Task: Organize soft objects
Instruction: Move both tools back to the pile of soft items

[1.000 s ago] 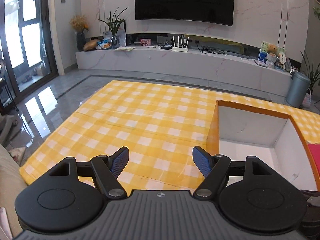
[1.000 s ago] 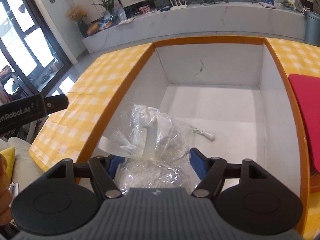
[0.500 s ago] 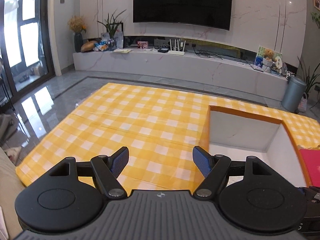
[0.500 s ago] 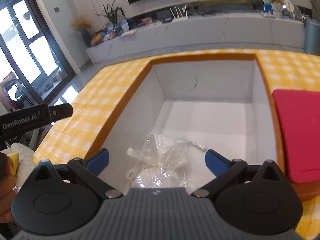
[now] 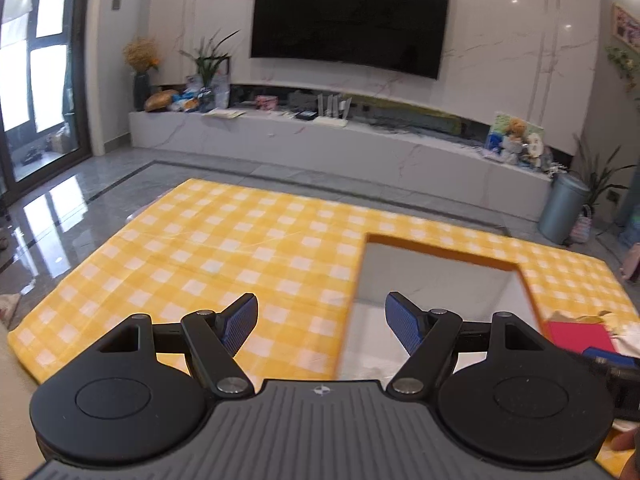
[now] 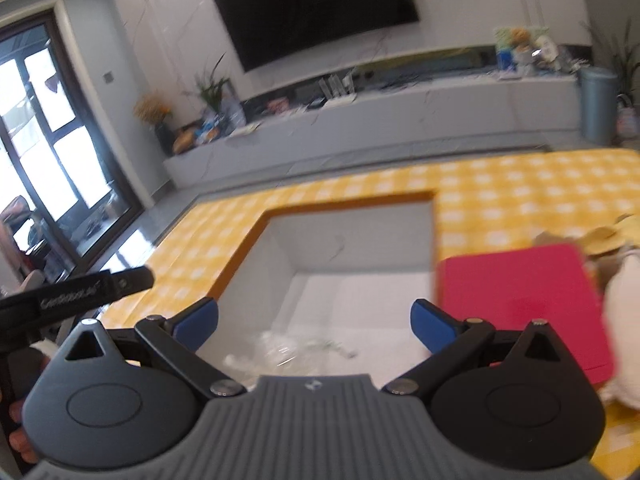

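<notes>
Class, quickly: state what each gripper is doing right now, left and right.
Left gripper: open, holding nothing.
Right gripper: open, empty; its jaws have just been opening, the crumpled clear plastic bag lying below in the white box.

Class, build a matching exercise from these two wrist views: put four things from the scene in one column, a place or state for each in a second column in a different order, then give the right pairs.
Things
1. crinkled clear plastic bag
2. flat red rectangular mat
3. right gripper
4. yellow-and-white checked tablecloth

Places or states
A. spread over the table, around the bin
B. jaws wide apart, nothing between them
C. lying on the floor of the orange-rimmed white bin
D. flat on the table just right of the bin

Pairs: 1-C, 2-D, 3-B, 4-A
</notes>
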